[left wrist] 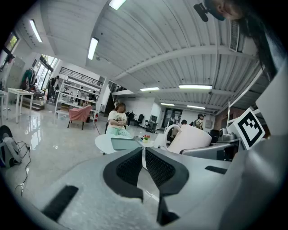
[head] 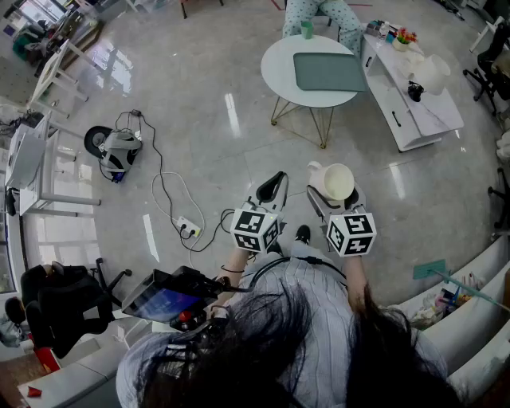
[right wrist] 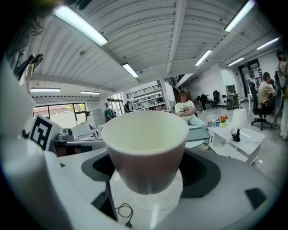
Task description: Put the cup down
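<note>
Carrying is the step in hand: my right hand-held gripper (head: 335, 194) has its jaws spread wide and clamped on the sides of the cream cup (right wrist: 145, 150). The cup sits upright between the pads, mouth up, and looks empty from the right gripper view. In the head view its handle points toward nine o'clock. It hangs over the bare tiled floor (head: 199, 103), so it is not yet set down anywhere.

My left hand-held gripper (left wrist: 143, 153) is just beside it at nine o'clock. Its jaws are drawn together with nothing between them.

At twelve o'clock, well apart from both grippers, stands the round white desk (head: 280, 73) with a grey-green tray (head: 331, 72) on it. A seated person (head: 319, 16) is behind it. I judge that desk the likely landing place, though the task names none.

The next move calls for walking the cup forward, keeping it level. Then I lower it until its base meets the surface before the jaws let go. Releasing early would drop it onto hard tile.
</note>
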### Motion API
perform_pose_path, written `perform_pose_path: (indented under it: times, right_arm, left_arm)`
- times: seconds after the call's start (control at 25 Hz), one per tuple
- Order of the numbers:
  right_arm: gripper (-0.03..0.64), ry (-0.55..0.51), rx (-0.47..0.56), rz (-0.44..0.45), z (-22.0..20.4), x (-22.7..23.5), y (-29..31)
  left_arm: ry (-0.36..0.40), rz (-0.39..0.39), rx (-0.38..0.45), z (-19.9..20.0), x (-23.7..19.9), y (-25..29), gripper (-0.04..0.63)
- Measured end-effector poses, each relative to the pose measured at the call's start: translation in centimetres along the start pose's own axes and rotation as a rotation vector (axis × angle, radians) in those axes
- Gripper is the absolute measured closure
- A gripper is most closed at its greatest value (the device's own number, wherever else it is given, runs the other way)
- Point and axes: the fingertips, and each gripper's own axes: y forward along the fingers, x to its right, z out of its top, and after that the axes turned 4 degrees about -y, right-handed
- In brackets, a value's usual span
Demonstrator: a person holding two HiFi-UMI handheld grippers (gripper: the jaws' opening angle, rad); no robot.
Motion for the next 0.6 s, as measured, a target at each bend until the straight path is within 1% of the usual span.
perform_pose_path:
  times: [0.28,0.6]
  right_arm:
    - [0.204,-0.010,0.001,-0.004,-0.2,-1.7,0.0]
    - [0.204,0.009,0.013,0.011,-0.3,-1.4,0.3]
  left_arm:
    - [0.002,-0.010,0.001,-0.1,-0.4,-1.2,0.575]
    - [-0.002,-0.010,0.000,-0.3,-0.5,-0.8,0.575]
